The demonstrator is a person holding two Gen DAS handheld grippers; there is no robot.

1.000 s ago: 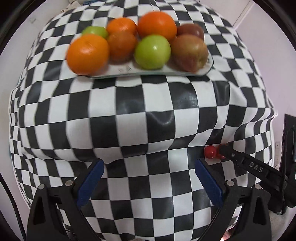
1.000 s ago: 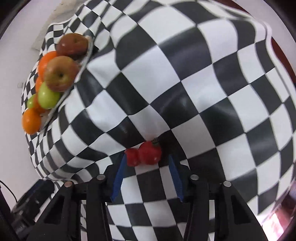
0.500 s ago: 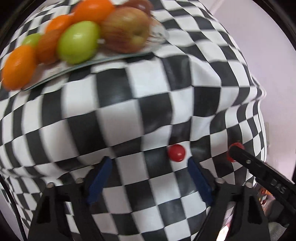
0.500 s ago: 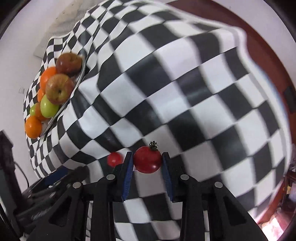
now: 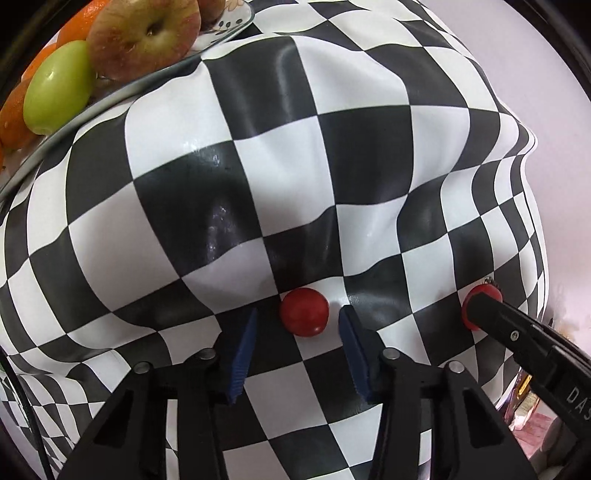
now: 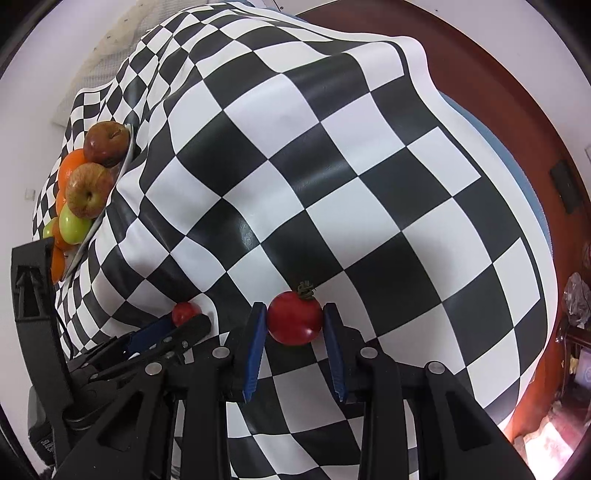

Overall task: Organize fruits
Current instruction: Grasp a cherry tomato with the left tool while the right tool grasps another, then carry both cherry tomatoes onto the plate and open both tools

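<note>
Closing left hand-held gripper [image 5: 297, 325] around small tomato [image 5: 304, 312], pads apart.

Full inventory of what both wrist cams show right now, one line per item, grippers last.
tablecloth: 1, black and white checks, draped over the table
plate: 1, pale, patterned rim, far left of the cloth
apples: 2 reddish, 2 green, on the plate
oranges: several, orange, on the plate, partly hidden behind the apples
stemmed tomato: 1, red, green stem, between the right gripper's pads
small tomato: 1, red, no stem, on the cloth
left gripper: black, blue pads, jaws closing around the small tomato, not yet touching
right gripper: black, blue pads, shut on the stemmed tomato
</note>
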